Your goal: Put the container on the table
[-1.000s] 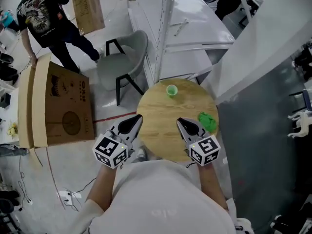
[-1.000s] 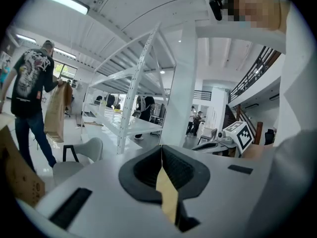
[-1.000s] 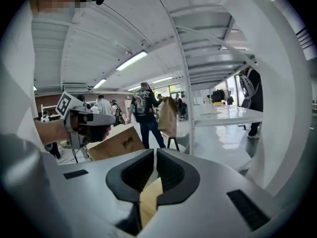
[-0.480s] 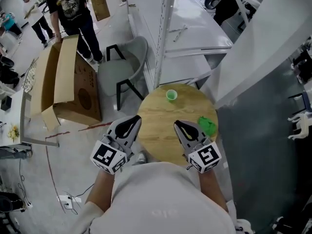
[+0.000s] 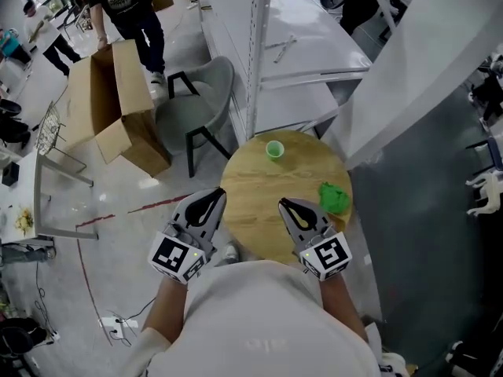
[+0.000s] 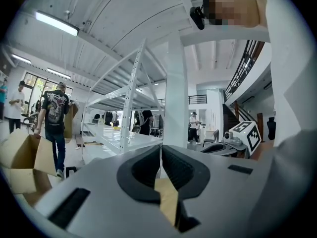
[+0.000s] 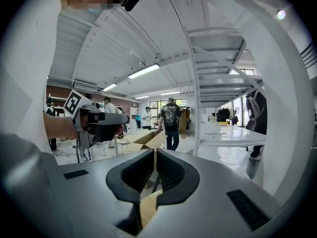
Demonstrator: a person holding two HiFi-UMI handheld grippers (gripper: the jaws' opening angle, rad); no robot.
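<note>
Since the small green cup (image 5: 274,148) already stands upright on the round wooden table (image 5: 259,210), ahead of both claws and about midway between the lines they point along, I judge that the placing is either finished or concerns another container that I cannot see. The cup is well apart from both claws, near the table's far edge. Its inside looks pale and too small to read, so I cannot say if something is in it.

The left claw (image 5: 211,203) hangs at the table's near-left edge with its jaws together and nothing between them. The right claw (image 5: 292,208) is over the near part of the top, also closed and empty. A crumpled green lump (image 5: 334,197) lies just beside the right claw, on its outer side, not touching it.

If a grasp must follow, the jaws first need to open wide – for now neither claw is ready to take anything.

Far beyond the left claw an open cardboard box (image 5: 118,100) sits on the floor – I see nothing in it
</note>
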